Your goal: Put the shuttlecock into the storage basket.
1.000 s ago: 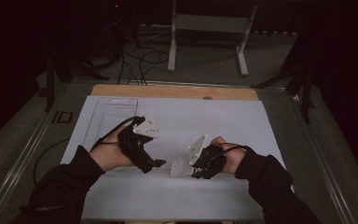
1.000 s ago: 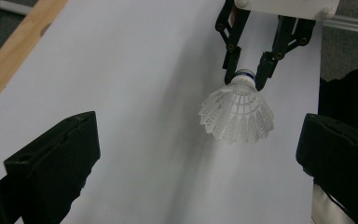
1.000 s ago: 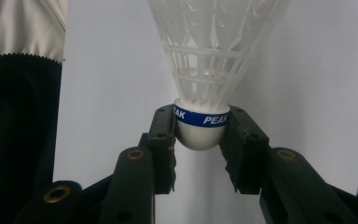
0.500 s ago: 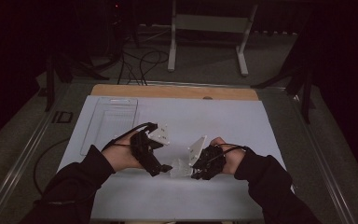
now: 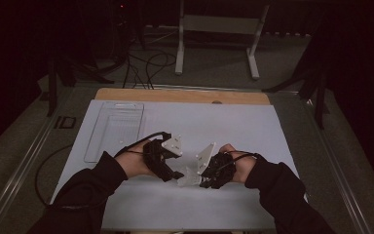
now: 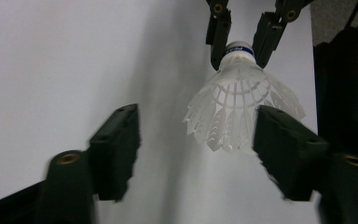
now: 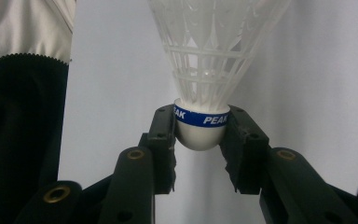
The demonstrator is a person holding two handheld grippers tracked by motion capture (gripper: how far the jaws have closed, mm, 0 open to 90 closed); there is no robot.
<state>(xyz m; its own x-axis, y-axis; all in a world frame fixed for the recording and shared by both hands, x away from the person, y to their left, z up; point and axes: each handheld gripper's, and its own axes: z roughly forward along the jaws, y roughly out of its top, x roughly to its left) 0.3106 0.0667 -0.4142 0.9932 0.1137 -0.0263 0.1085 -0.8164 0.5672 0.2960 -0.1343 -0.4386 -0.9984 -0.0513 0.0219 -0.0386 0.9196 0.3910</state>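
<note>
A white plastic shuttlecock [image 5: 189,176] with a blue band around its cork hangs just above the white sheet. My right gripper [image 5: 205,181] is shut on the cork [image 7: 200,135], and the skirt [image 7: 205,70] points away from it. In the left gripper view, my left gripper [image 6: 196,126] straddles the wide end of the skirt [image 6: 240,100]. Its jaws have just been closing. One pad [image 6: 284,144] sits at the skirt's edge and the other pad [image 6: 116,144] stands well apart. The right gripper [image 6: 240,42] holds the cork at the far end.
A clear plastic tray [image 5: 114,129] lies at the back left of the white sheet [image 5: 253,131]. A wooden strip [image 5: 185,96] borders the far edge. Behind the table are a white stand [image 5: 214,44] and floor cables [image 5: 146,61].
My left gripper has come down and to the right, from beside the shuttlecock to around its skirt, and its jaws have narrowed. The right gripper and the shuttlecock have stayed put.
</note>
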